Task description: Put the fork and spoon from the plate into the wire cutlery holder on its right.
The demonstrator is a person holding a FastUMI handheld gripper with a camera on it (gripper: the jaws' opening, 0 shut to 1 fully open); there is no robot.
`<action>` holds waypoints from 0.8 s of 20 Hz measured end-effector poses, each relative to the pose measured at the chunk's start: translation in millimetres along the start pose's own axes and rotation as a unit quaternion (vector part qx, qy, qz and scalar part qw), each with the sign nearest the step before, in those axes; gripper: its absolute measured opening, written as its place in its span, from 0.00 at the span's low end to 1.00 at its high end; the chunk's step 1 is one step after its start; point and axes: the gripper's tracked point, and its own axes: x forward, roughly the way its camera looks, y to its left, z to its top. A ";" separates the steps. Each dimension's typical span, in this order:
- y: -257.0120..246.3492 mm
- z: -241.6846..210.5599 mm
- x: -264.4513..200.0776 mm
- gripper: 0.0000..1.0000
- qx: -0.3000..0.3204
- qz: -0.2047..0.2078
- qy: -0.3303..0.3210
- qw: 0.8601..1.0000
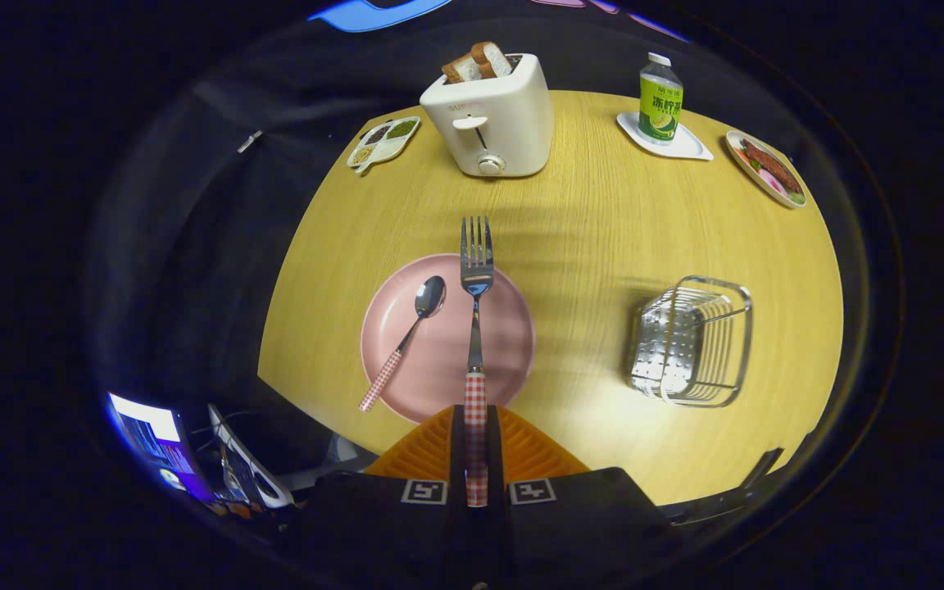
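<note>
My gripper is shut on the red-checked handle of the fork. The fork is lifted above the pink plate and points straight ahead, tines toward the toaster. On the plate's left half lies the spoon, bowl away from me, its checked handle hanging over the near-left rim. The wire cutlery holder stands on the wooden table to the right of the plate, well apart from the fork.
A white toaster with bread slices stands at the far side. A small divided dish sits left of it. A green bottle on a white coaster and a plate of food are at the far right.
</note>
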 end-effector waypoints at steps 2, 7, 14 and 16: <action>-27.9 -5.7 -25.2 0.13 0.005 -0.011 0.019 1.000; -96.4 -15.9 -65.8 0.12 -0.010 -0.056 0.064 0.996; -137.2 -47.5 -68.9 0.12 -0.054 -0.079 0.232 0.968; -144.8 -46.7 -66.2 0.13 -0.068 -0.096 0.267 0.957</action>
